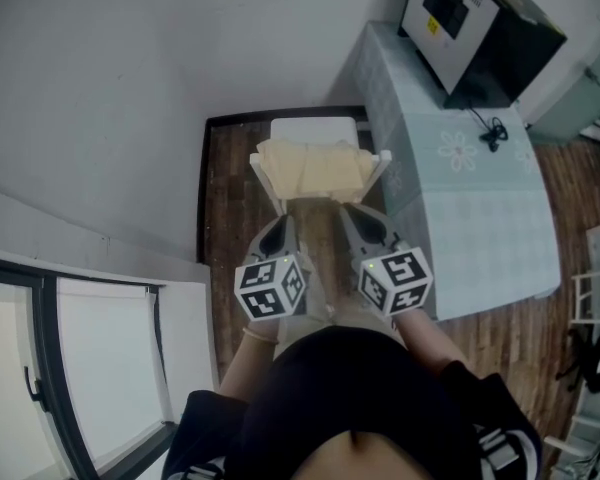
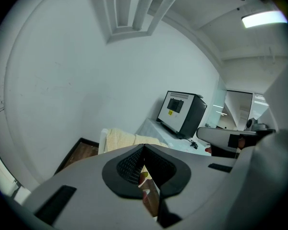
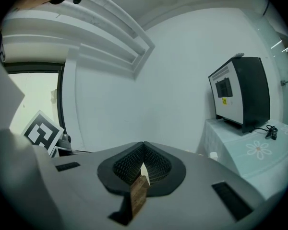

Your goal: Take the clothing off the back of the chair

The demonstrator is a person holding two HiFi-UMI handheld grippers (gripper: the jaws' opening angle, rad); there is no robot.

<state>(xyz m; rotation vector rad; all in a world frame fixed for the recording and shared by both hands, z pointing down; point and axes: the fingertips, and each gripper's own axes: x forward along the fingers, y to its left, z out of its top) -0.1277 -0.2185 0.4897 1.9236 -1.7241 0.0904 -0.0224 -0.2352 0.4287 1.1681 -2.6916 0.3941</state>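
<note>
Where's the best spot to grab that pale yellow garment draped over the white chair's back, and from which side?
Grip the pale yellow garment along its top fold, near both ends, where it crosses the white chair at the backrest, coming from above. It hangs draped over the rail, so lifting upward likely frees it.

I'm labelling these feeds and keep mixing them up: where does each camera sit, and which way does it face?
Head view: on the person's head, looking steeply down at the chair and cream clothing; forearms, torso, left tongs and right tongs show.
Left gripper view: on the left tongs, facing clothing and appliance; its shut jaws show.
Right gripper view: on the right tongs, facing wall and appliance; its shut jaws show.
Shared: all three see the appliance.
</note>
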